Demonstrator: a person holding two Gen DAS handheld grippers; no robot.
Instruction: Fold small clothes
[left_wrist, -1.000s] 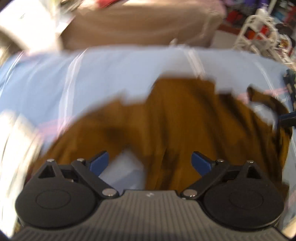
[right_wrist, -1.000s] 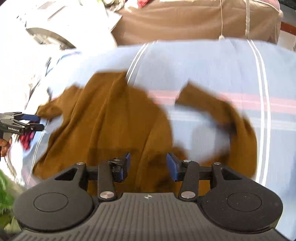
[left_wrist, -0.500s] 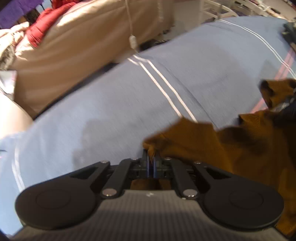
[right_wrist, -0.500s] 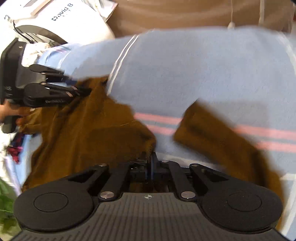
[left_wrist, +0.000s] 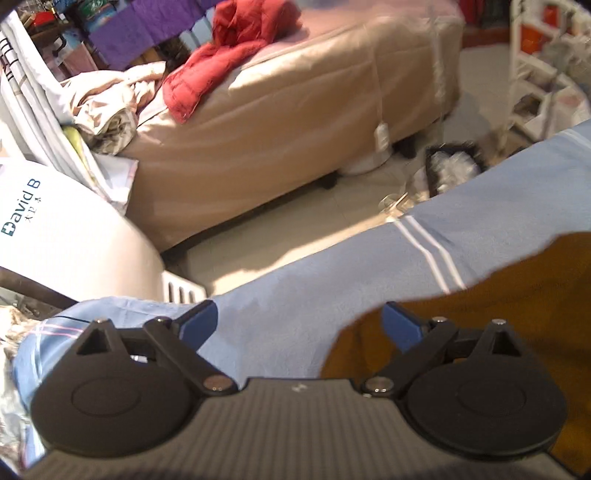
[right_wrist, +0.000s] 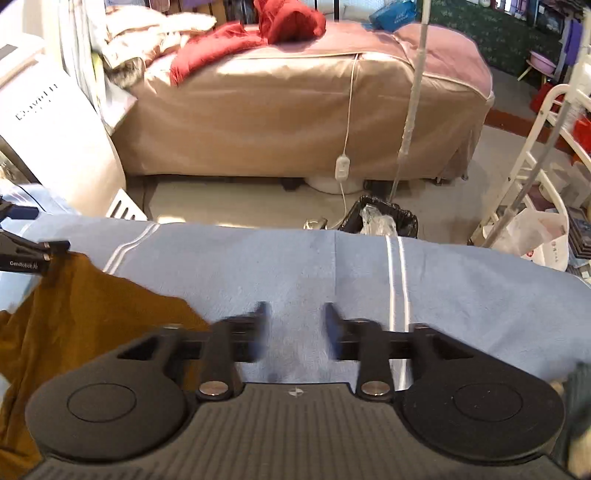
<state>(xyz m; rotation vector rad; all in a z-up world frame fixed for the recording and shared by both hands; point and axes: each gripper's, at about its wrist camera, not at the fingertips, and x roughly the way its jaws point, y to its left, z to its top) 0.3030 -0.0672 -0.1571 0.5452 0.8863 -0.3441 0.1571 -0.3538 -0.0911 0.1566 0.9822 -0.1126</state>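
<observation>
A brown garment (left_wrist: 498, 295) lies on the light blue striped cloth (left_wrist: 332, 280) that covers the work surface. In the left wrist view my left gripper (left_wrist: 299, 325) is open and empty; the garment's edge lies under its right finger. In the right wrist view the garment (right_wrist: 85, 325) lies at the lower left. My right gripper (right_wrist: 295, 325) is open, blurred by motion, and empty over bare blue cloth (right_wrist: 461, 288) just right of the garment. The left gripper's fingers (right_wrist: 29, 251) show at the left edge, by the garment's far corner.
Past the surface's far edge is a floor with a black bin (right_wrist: 380, 219), a tan-covered bed (right_wrist: 295, 110) with red clothes (right_wrist: 258, 33), a white appliance (right_wrist: 48, 140) at the left and a white rack (right_wrist: 546, 147) at the right.
Both grippers were shut on the brown garment half a second ago and have opened and let it go. Both cameras have tilted up toward the far edge and the room.
</observation>
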